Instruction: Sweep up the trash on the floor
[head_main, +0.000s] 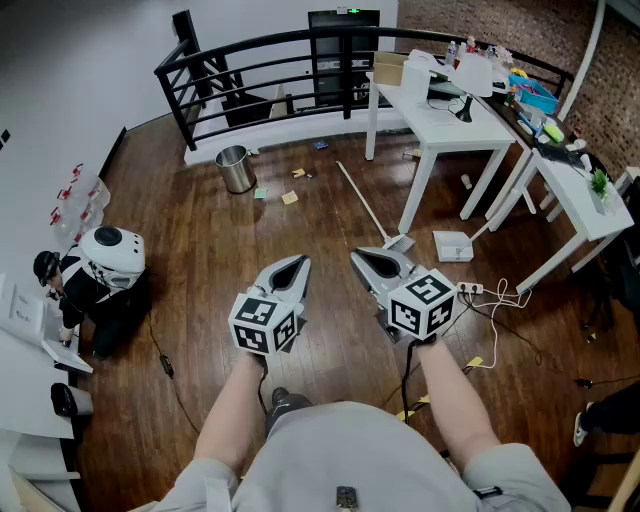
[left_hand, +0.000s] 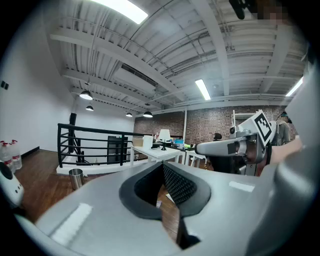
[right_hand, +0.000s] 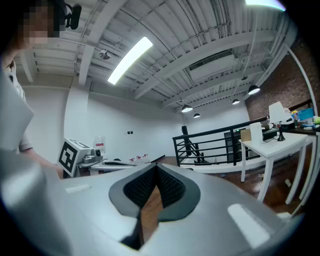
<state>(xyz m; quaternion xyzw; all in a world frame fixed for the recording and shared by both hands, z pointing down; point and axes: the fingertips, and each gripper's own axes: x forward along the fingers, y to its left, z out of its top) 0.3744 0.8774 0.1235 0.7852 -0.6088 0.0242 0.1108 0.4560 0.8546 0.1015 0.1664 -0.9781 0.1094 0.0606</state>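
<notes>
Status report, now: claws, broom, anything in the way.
Left claw shut, empty; right claw shut, empty. Broom lying flat ahead, untouched. Scraps by the bin. Table leg close beside broom.

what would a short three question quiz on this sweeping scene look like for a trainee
1. True or false: the broom lies on the floor, in neither claw.
2. The metal bin stands: A beside the black railing; B under a white table; C at the person's feet.
3. Fill in: the left claw and right claw are both ___.
Key: 1 true; 2 A; 3 shut.
</notes>
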